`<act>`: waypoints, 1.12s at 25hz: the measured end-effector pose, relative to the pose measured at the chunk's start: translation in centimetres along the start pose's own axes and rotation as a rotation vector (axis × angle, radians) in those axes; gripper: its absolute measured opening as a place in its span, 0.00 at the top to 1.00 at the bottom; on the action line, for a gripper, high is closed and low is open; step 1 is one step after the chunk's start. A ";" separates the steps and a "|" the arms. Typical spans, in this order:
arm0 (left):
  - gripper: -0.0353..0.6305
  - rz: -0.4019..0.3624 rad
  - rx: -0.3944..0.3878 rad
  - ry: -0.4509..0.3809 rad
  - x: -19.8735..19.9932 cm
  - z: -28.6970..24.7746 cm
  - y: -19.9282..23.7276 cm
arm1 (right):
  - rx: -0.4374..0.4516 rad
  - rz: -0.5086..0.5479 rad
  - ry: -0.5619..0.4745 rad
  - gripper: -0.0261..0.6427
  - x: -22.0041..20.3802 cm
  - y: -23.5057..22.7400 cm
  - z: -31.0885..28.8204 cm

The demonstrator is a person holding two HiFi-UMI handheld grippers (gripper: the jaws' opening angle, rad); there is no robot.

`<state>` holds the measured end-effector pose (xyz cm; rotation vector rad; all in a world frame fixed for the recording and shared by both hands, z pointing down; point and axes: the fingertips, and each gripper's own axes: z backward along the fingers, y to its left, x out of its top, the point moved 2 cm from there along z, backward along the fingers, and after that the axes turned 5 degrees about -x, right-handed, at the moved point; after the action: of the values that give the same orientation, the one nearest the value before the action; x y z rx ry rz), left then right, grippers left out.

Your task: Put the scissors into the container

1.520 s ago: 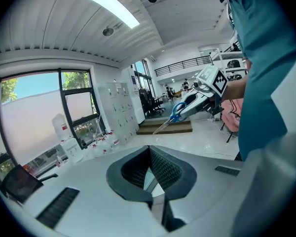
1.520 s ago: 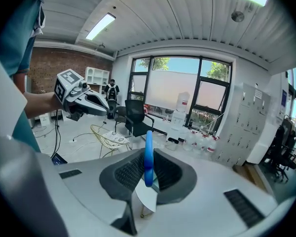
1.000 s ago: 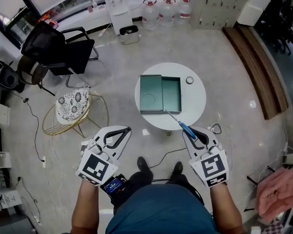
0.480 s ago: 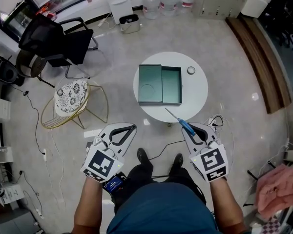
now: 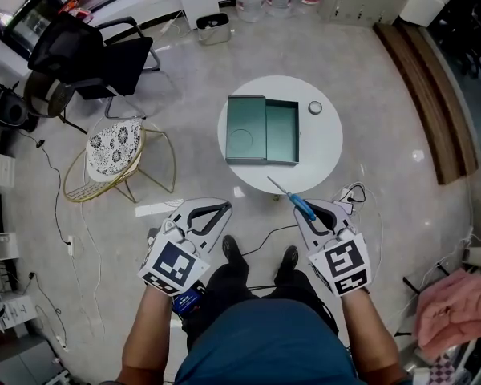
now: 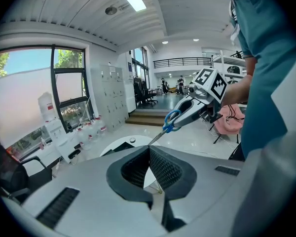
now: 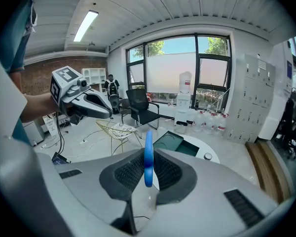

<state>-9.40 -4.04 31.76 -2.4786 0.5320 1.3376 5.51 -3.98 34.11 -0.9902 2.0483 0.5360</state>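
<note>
A green open container (image 5: 280, 131) with its lid (image 5: 245, 129) beside it lies on a round white table (image 5: 325, 147); it also shows in the right gripper view, container (image 7: 187, 147). Scissors (image 5: 299, 204) with blue handles are clamped in my right gripper (image 5: 309, 212), blades pointing at the table's near edge, short of the container. In the right gripper view the blue handle (image 7: 148, 159) stands upright between the pads. My left gripper (image 5: 223, 208) hangs left of it, shut with nothing in it. In the left gripper view, the left gripper (image 6: 149, 150) faces the scissors (image 6: 170, 121).
A small round object (image 5: 315, 107) sits on the table right of the container. A wire stool with patterned cushion (image 5: 115, 152) and a black office chair (image 5: 92, 58) stand to the left. Cables (image 5: 354, 192) lie on the floor by the table. A wooden bench (image 5: 431, 79) runs along the right.
Both grippers have sunk a little, the right one still holding the scissors. The left gripper has drifted right towards the middle. The table sits higher in the head view.
</note>
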 end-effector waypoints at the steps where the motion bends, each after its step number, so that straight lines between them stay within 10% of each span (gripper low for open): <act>1: 0.92 0.003 -0.002 0.001 -0.2 0.0 -0.1 | 0.001 0.000 0.002 0.86 -0.1 0.1 -0.1; 28: 0.92 0.046 -0.092 0.062 -4.8 -2.3 -1.6 | 0.046 0.009 0.058 0.86 -2.0 2.5 -4.3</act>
<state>-9.41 -2.67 37.14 -2.6048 0.5568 1.3348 2.27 -4.33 38.37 -0.9799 2.1081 0.4684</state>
